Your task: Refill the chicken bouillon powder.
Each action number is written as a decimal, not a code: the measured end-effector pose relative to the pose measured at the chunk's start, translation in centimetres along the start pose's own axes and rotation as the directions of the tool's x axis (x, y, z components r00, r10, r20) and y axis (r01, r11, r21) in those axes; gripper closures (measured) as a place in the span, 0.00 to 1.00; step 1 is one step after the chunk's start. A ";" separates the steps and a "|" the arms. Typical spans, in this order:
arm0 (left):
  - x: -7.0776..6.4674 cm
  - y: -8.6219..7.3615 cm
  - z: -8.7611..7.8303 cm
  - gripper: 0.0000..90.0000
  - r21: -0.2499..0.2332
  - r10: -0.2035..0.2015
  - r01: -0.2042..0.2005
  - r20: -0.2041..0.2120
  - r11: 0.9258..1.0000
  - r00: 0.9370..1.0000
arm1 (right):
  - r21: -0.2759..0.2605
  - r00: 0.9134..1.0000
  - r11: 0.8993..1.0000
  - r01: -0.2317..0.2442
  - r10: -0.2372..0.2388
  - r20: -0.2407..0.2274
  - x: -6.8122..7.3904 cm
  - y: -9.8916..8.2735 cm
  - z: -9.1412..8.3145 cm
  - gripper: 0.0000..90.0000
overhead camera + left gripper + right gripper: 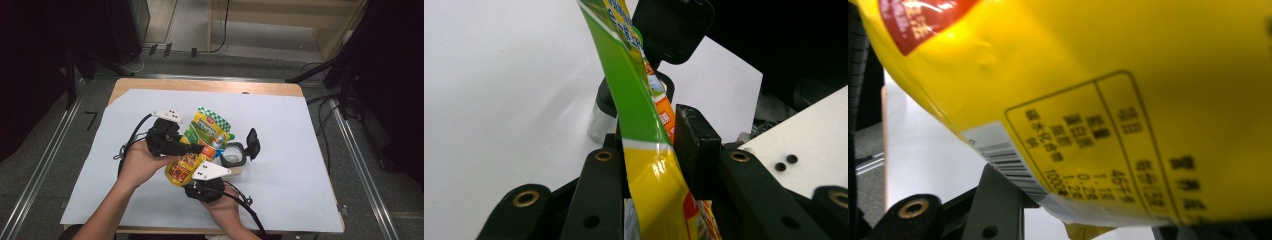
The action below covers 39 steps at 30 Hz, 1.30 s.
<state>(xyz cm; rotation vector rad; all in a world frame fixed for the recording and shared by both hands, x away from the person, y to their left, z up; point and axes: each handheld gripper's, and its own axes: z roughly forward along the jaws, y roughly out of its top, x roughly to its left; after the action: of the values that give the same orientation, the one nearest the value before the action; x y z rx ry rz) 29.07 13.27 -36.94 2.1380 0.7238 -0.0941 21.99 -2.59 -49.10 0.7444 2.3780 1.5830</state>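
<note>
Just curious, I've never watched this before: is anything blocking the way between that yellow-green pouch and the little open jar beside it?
Nothing visible does. The pouch sits right beside the jar, whose black lid is flipped back, leaving the mouth uncovered.

On the pouch [1128, 100] we read a barcode, a table of Chinese characters and the figure 1000; other print is blurred.
</note>
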 end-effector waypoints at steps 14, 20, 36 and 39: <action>-0.3 0.2 0.7 0.84 0.061 -0.038 0.036 0.035 0.998 0.999 | 0.009 0.999 1.000 0.000 0.001 -0.051 1.4 0.5 -1.0 0.66; -0.4 0.4 0.9 0.84 0.079 -0.048 0.046 0.030 0.996 0.998 | 0.017 0.999 0.999 0.028 -0.027 -0.044 1.8 0.6 -1.2 0.65; -0.1 0.6 1.5 0.87 0.133 -0.083 0.078 0.030 0.988 0.996 | 0.044 0.996 0.998 0.041 -0.038 -0.076 2.1 0.5 -1.0 0.57; -0.1 0.7 1.7 0.87 0.141 -0.085 0.079 0.034 0.987 0.996 | 0.049 0.997 0.998 0.032 -0.029 -0.073 2.2 0.5 -1.0 0.61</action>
<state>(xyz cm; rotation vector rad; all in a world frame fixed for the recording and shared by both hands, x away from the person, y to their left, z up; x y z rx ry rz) 29.64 11.61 -37.48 2.2324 0.8021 -0.2378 19.81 -2.15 -48.00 0.6678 2.4767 1.5690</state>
